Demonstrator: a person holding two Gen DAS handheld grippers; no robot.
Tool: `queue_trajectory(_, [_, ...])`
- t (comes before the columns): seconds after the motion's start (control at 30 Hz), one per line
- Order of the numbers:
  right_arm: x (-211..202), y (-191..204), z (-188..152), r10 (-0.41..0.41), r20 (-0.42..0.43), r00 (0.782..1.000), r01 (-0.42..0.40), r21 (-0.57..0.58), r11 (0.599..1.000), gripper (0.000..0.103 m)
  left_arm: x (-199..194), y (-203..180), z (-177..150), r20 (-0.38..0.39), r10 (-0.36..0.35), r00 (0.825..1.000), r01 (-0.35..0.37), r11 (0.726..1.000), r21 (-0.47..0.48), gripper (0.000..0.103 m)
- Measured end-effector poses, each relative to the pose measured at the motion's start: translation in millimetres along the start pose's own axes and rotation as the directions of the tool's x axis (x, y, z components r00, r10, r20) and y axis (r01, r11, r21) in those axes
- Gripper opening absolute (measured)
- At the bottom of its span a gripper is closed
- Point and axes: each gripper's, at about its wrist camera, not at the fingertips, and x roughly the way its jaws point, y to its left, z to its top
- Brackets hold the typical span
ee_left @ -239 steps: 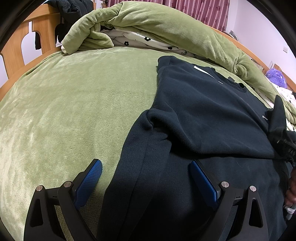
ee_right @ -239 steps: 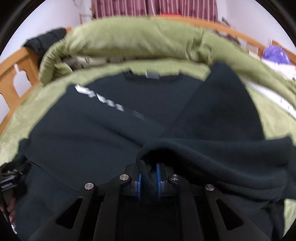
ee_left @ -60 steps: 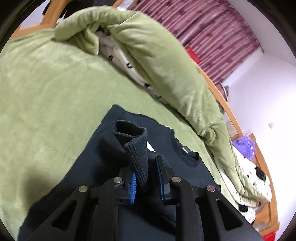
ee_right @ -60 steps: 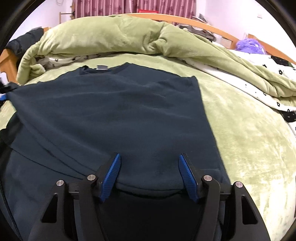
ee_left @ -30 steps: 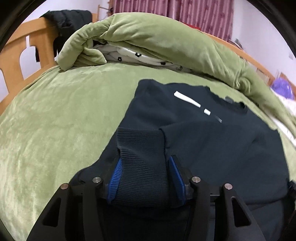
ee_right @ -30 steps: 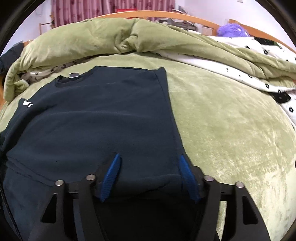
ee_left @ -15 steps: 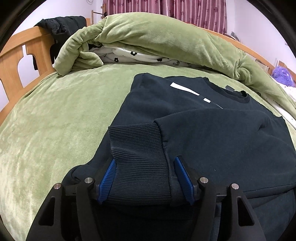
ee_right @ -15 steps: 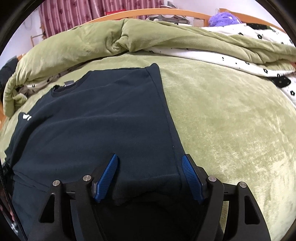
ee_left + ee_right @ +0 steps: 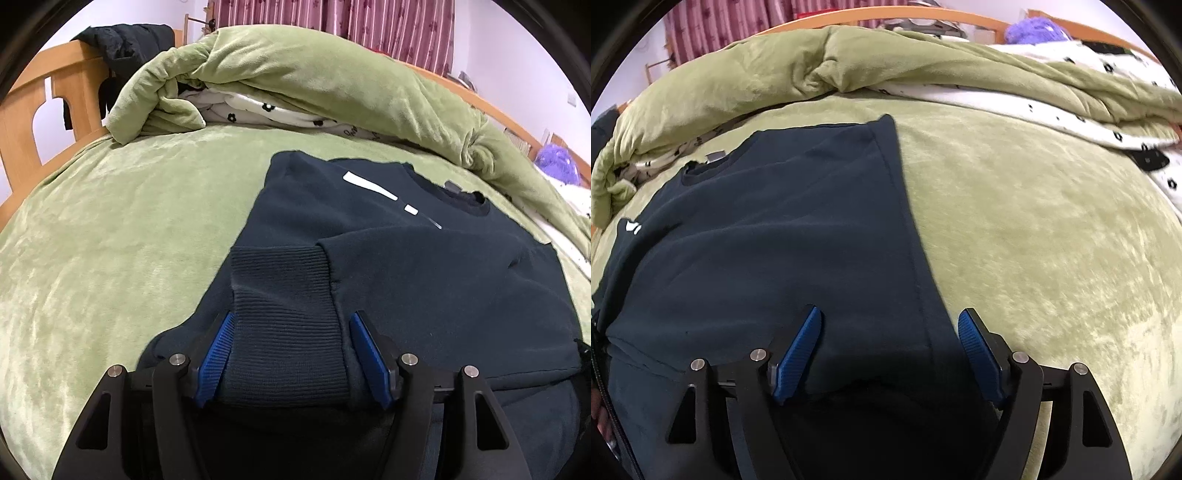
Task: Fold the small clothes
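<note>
A dark navy sweatshirt [image 9: 424, 266] lies flat on the green bed cover [image 9: 110, 240], collar away from me, both sleeves folded in across the body. It also shows in the right wrist view [image 9: 768, 236]. My left gripper [image 9: 291, 343] is open, its blue pads on either side of the ribbed cuff [image 9: 284, 291] of the left sleeve, which lies on the body. My right gripper [image 9: 890, 336] is open and empty, low over the sweatshirt's folded right edge [image 9: 912, 258].
A rolled green duvet [image 9: 314, 74] with a white flower-print lining lies along the far side of the bed. A wooden headboard [image 9: 48, 99] with a black garment [image 9: 125, 40] draped on it stands far left. A purple plush thing [image 9: 1034, 29] sits far right.
My left gripper carried the sleeve cuff over the body, laid it down and opened. My right gripper, open, drifted toward the sweatshirt's right edge.
</note>
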Motion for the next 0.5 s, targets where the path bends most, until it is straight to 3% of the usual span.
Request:
queue_trajectory(0.13, [-9,-1,-1,-0.033,0.006,0.999,0.033,-0.013,0.999,0.074,-20,5,-1,0.026,0.003,1.0,-0.002,1.0,-0.015,0.063])
queue_trajectory(0.27, [-24,-2,-5,-0.056,0.029,0.998,0.057,-0.045,0.997,0.069,-42,21,1,0.021,-0.033,0.999,0.035,0.995,-0.092,0.062])
queue_trajectory(0.5, [-65,-14,-19,-0.022,0.084,0.996,0.027,-0.054,0.998,0.069,-86,38,-8,0.022,-0.071,0.997,0.073,0.986,-0.151,0.062])
